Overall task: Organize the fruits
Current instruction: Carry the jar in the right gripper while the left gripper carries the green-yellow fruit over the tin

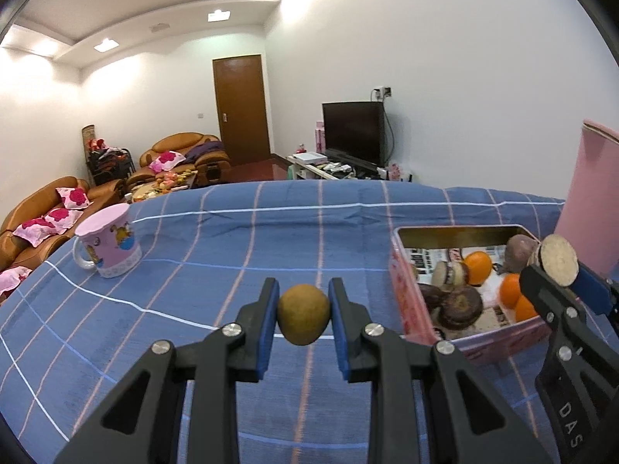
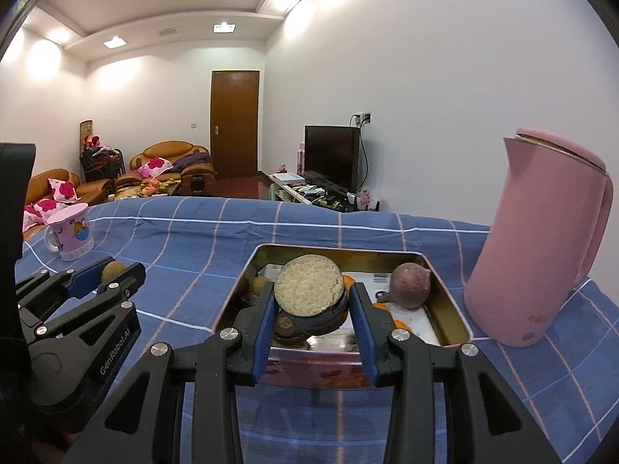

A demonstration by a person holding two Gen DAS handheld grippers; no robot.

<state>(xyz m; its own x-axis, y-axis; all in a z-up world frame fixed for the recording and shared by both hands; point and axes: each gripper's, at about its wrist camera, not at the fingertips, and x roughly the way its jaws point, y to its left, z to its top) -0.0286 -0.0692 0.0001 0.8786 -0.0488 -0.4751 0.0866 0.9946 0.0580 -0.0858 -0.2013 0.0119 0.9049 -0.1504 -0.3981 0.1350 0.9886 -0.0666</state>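
My left gripper (image 1: 303,311) is shut on a brown kiwi (image 1: 303,315) and holds it above the blue checked tablecloth, left of the pink tin box (image 1: 410,301). The tin holds oranges (image 1: 477,267), dark purple halved fruits (image 1: 462,306) and a round purple fruit (image 2: 409,285). My right gripper (image 2: 312,309) is shut on a halved dark fruit with a pale cut face (image 2: 309,290) and holds it over the tin's near part (image 2: 340,359). The right gripper (image 1: 561,274) also shows in the left wrist view, the left gripper (image 2: 106,276) in the right wrist view.
A pink jug (image 2: 541,243) stands right of the tin. A pink cartoon mug (image 1: 110,243) stands at the table's far left. Beyond the table are sofas, a door and a TV.
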